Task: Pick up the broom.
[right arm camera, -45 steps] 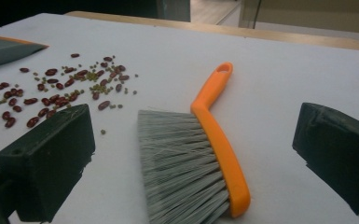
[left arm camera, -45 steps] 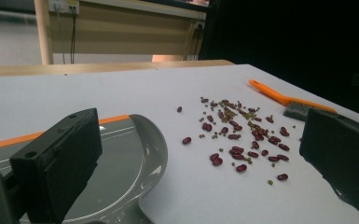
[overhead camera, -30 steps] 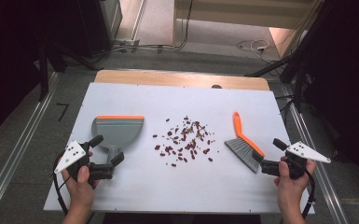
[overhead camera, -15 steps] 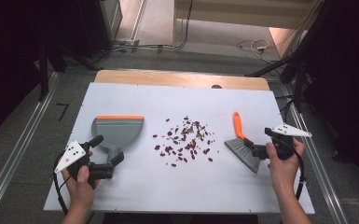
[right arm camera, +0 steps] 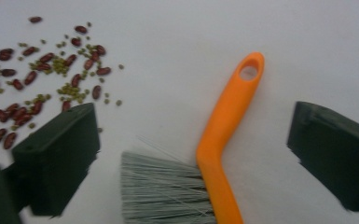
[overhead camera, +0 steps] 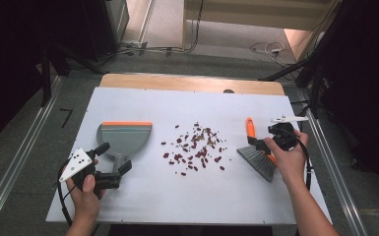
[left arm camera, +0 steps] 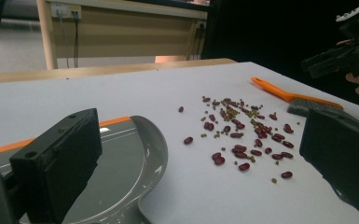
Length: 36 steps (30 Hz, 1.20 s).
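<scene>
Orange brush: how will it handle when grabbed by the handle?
The brush handle looks like rigid plastic, thin and smooth, so it may twist between the fingers. The grey bristles look soft and will likely splay. Probably light.

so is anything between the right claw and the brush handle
Nothing visible. The right claw is open over the brush, its orange handle lying bare between the jaws, untouched. The beans lie off to one side.

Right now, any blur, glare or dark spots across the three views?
High view: sharp and evenly lit on the white table, surroundings nearly black. Left gripper view: beans crisp, the near jaws soft, a bright sheen on the dustpan. Right gripper view: slight softness overall, brush edges and bristles a bit smeared, no glare.
</scene>
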Each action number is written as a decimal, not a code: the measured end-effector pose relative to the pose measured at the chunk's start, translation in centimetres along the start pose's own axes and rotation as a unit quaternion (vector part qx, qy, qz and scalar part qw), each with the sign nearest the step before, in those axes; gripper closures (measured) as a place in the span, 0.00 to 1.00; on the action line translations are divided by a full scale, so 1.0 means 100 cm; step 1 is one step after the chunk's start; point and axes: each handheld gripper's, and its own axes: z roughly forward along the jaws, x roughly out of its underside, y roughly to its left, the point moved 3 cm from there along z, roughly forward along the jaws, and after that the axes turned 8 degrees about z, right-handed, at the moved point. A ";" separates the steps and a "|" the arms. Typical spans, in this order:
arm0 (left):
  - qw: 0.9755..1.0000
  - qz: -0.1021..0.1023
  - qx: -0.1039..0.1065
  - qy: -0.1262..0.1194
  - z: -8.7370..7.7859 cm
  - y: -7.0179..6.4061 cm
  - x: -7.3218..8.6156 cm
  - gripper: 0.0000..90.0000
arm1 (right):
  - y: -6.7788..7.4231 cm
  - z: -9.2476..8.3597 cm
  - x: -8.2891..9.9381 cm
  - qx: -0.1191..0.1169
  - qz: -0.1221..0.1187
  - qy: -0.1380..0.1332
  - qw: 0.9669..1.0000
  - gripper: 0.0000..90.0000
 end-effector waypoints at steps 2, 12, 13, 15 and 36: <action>1.000 0.001 0.001 0.001 0.000 0.000 0.000 0.00 | -0.001 0.009 -0.005 0.008 0.001 0.034 0.999 0.13; 1.000 0.001 0.005 0.002 0.000 0.000 0.000 0.00 | 0.004 0.029 -0.013 0.046 0.010 0.096 0.994 0.44; 1.000 0.001 0.005 0.002 0.000 0.000 0.000 0.00 | 0.004 0.029 -0.013 0.046 0.010 0.096 0.994 0.44; 1.000 0.001 0.005 0.002 0.001 0.000 0.000 0.00 | 0.003 0.037 -0.012 0.065 0.023 0.134 0.989 0.45; 1.000 0.003 -0.005 0.009 0.000 0.002 0.000 0.00 | -0.004 0.052 -0.003 0.121 0.071 0.183 0.973 0.72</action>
